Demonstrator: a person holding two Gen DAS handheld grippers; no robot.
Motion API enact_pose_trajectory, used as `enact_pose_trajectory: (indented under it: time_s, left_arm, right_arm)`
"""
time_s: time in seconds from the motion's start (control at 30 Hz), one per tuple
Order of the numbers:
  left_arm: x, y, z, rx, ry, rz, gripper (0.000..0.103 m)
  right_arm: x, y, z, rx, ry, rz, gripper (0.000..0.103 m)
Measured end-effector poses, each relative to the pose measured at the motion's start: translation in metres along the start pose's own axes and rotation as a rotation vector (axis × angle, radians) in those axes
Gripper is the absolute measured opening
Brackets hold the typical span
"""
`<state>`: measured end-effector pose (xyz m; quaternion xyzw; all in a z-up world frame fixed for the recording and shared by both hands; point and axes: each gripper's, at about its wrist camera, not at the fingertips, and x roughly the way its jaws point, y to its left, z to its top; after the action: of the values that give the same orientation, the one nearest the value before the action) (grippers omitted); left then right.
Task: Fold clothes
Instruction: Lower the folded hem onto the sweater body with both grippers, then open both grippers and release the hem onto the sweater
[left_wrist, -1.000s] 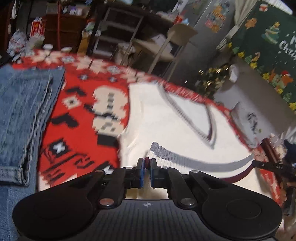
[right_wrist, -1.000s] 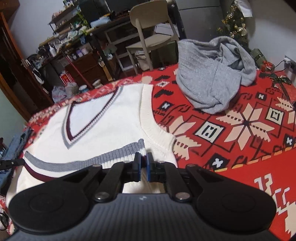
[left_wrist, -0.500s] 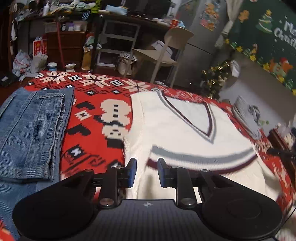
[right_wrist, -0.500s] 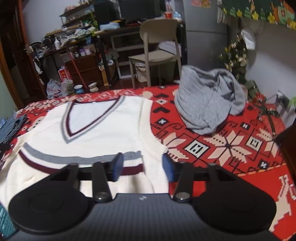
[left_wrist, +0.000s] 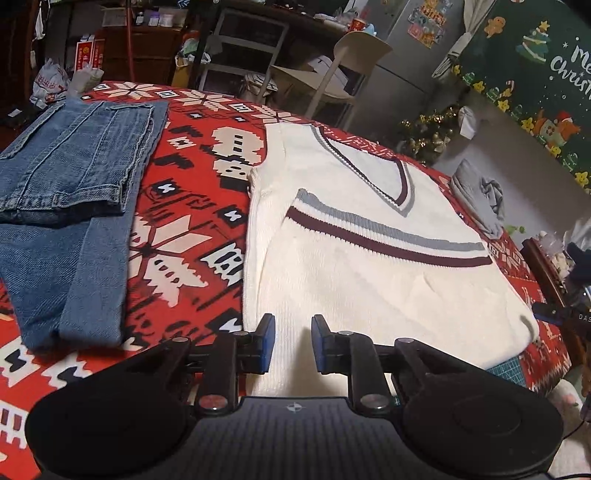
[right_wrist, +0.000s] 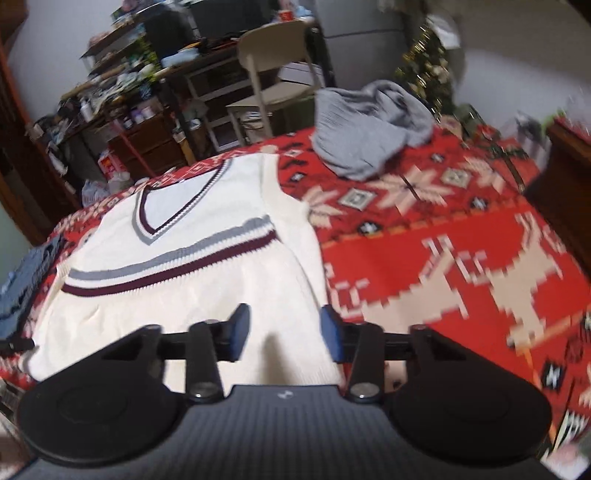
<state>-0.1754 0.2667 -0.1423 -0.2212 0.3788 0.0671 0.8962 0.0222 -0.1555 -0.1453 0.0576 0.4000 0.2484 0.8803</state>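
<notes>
1. Lying flat on the red patterned cloth (left_wrist: 192, 236) that covered the desk, a cream V-neck vest (left_wrist: 369, 280) was seen with its bottom part folded up over the chest, so that the grey and maroon stripes crossed just below the neckline
2. The left gripper (left_wrist: 293, 345) was held over the near left edge of the vest; its blue-padded fingers (left_wrist: 267, 343) were parted and closing, with only the vest's fabric seen beneath the gap and nothing gripped
3. The right gripper (right_wrist: 284, 332) was held over the near right edge of the same vest; its fingers (right_wrist: 240, 326) were set wider apart and were also closing, and nothing was pinched between them
4. Folded blue jeans (left_wrist: 70, 206) were laid on the cloth well to the left of the vest
5. A crumpled grey sweater (right_wrist: 369, 125) was left on the far right part of the cloth, apart from the vest
6. A pale chair (right_wrist: 273, 77) and cluttered shelves were seen behind the desk
</notes>
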Motion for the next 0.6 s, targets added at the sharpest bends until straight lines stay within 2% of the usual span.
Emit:
enact_pose_trajectory:
  time_s: [0.03, 0.1, 0.13, 0.17, 0.4, 0.5, 0.6]
  left_arm:
    - [0.000, 0.001, -0.001, 0.002, 0.003, 0.004, 0.018]
    - [-0.001, 0.000, -0.004, 0.011, 0.007, 0.015, 0.014]
    - [-0.001, 0.000, -0.005, 0.016, 0.010, 0.022, 0.009]
    - [-0.001, -0.001, -0.007, 0.029, 0.013, 0.032, 0.005]
    - [-0.011, -0.002, -0.007, 0.034, 0.015, 0.055, 0.005]
    - [-0.023, -0.015, 0.000, 0.042, -0.029, 0.033, 0.006]
    - [-0.023, -0.040, 0.007, 0.048, -0.079, -0.033, 0.007]
  right_arm:
    - [0.000, -0.003, -0.002, 0.012, 0.009, -0.001, 0.035]
    - [0.005, -0.009, -0.004, 0.022, 0.037, -0.024, 0.019]
    - [0.009, -0.011, -0.005, 0.025, 0.054, -0.037, 0.014]
    - [0.012, -0.014, -0.007, 0.028, 0.068, -0.052, 0.003]
    - [0.004, -0.012, -0.007, 0.029, 0.055, -0.131, 0.014]
    - [-0.012, 0.002, -0.005, 0.006, 0.000, -0.095, 0.015]
    - [-0.018, 0.036, -0.009, -0.081, -0.028, -0.040, 0.018]
